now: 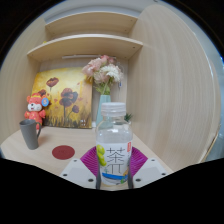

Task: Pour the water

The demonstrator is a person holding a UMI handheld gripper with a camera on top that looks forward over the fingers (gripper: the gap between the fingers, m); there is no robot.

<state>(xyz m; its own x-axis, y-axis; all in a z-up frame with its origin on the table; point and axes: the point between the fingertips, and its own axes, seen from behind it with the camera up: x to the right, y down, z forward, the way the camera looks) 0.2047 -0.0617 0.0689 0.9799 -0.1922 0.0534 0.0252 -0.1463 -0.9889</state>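
Note:
A clear plastic bottle (113, 140) with a white cap and a white-and-green label stands upright between my fingers. My gripper (112, 163) is shut on the bottle, its magenta pads (89, 160) pressing on the label from both sides. A dark grey cup (29, 133) stands on the desk ahead and to the left. A round dark red coaster (63, 153) lies on the desk between the cup and the bottle.
A light wooden desk (60, 140) runs to a back wall with shelves (85, 45) above. A flower painting (60, 97), a red plush toy (36, 108) and a vase of pink flowers (104, 75) stand at the back. A wooden side panel (175, 90) closes the right.

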